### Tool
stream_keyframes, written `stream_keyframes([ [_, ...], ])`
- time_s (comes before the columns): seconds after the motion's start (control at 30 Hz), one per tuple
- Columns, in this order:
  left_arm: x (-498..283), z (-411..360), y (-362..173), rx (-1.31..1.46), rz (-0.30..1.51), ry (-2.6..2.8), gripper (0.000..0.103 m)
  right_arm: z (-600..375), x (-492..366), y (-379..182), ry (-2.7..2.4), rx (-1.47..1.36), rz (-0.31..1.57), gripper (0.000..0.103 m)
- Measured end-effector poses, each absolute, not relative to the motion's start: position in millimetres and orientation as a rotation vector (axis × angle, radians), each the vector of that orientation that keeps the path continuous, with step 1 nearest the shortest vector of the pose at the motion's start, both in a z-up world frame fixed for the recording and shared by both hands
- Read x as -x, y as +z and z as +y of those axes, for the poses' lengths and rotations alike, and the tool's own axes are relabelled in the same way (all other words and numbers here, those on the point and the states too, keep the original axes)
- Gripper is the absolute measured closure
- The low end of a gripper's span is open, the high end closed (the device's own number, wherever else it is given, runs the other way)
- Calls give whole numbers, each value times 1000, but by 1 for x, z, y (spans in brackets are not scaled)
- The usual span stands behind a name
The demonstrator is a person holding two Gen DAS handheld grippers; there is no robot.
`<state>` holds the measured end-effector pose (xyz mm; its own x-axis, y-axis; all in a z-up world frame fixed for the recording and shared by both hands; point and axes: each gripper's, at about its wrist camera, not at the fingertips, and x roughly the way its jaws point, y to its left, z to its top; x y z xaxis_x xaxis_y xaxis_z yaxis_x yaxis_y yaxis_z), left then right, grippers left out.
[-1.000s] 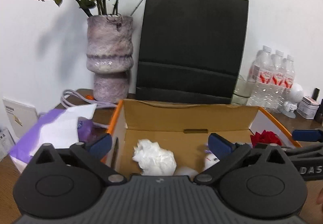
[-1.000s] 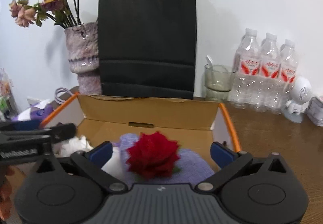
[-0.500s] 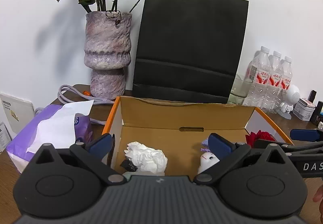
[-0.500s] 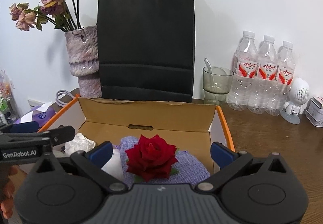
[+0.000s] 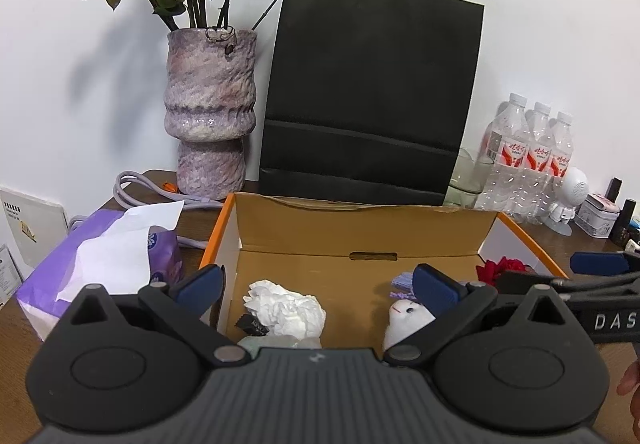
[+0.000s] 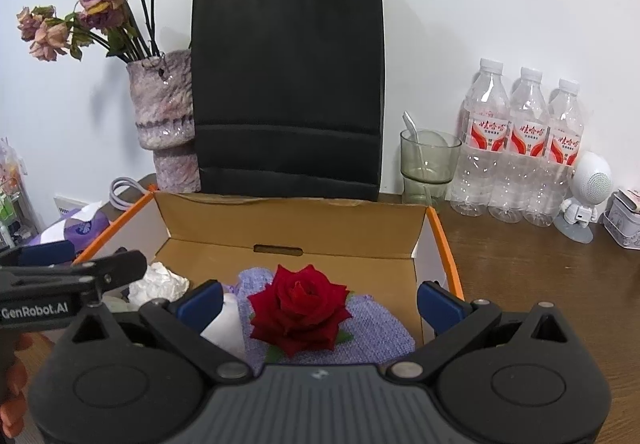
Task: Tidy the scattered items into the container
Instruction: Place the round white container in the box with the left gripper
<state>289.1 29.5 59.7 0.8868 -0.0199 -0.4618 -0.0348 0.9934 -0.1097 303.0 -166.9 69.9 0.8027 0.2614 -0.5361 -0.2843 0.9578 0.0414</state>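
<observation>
An open cardboard box (image 5: 360,232) with orange edges stands on the wooden table; it also shows in the right wrist view (image 6: 296,228). Inside lie a crumpled white tissue (image 5: 286,308), a small white figure (image 5: 406,318), a red rose (image 6: 300,308) and a purple knitted cloth (image 6: 376,328). My left gripper (image 5: 316,284) is open and empty above the box's near left part. My right gripper (image 6: 320,302) is open and empty above the near right part, with the rose between its fingers' line of sight.
A black paper bag (image 5: 368,100) and a vase of dried roses (image 5: 210,116) stand behind the box. A purple tissue pack (image 5: 108,264) lies left. Water bottles (image 6: 524,152), a glass cup (image 6: 428,168) and a white robot figure (image 6: 588,196) stand right.
Both grippers have pulled back and up from the box, so more of the table and box shows. Both stay open and empty.
</observation>
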Motion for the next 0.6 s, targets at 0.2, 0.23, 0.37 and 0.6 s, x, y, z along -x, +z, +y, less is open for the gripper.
stream_keyframes([
  [0.2, -269, 30, 72, 123, 459, 14, 0, -168, -286, 78, 297, 37, 554, 0],
  [0.23, -264, 30, 75, 119, 455, 13, 0, -168, -282, 79, 298, 38, 555, 0],
  [0.37, -241, 29, 83, 103, 440, 5, 0, -174, -260, 84, 301, 26, 552, 0],
  [0.6, -192, 34, 92, 95, 431, 13, 0, -189, -213, 92, 273, 20, 548, 0],
])
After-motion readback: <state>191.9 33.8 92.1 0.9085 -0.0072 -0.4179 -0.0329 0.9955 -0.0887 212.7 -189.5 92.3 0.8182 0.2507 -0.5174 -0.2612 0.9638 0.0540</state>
